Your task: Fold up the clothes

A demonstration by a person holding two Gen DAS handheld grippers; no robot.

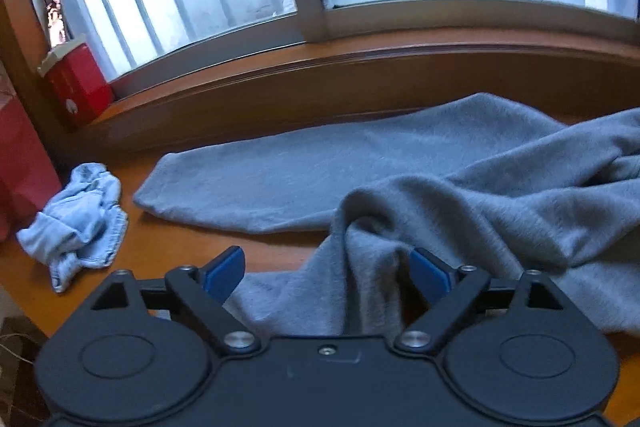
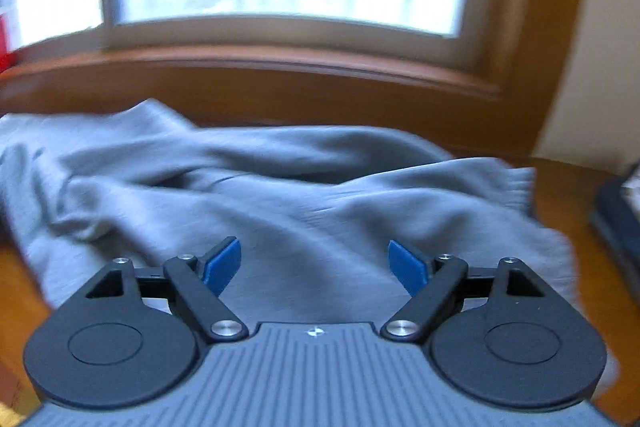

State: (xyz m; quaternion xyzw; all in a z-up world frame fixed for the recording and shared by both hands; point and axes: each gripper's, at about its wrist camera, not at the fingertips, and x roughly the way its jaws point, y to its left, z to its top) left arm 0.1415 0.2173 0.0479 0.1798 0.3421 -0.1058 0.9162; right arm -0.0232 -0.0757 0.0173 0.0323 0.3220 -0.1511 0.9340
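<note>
A grey sweatshirt [image 1: 460, 187] lies rumpled on the wooden table [image 1: 272, 255], one sleeve stretched flat to the left below the window sill. My left gripper [image 1: 326, 269] stands open over the garment's near edge; a raised fold of grey cloth sits between its blue pads, which do not press on it. In the right wrist view the same grey sweatshirt [image 2: 260, 195] spreads across the table, its ribbed hem at the right. My right gripper [image 2: 316, 265] hovers open just above the cloth, holding nothing. That view is blurred.
A crumpled light-blue garment [image 1: 76, 223] lies at the table's left. A red box [image 1: 78, 83] stands on the wooden sill [image 1: 320, 67] under the window, and a red bag [image 1: 20, 163] at far left. A dark flat object [image 2: 616, 215] sits at the table's right edge.
</note>
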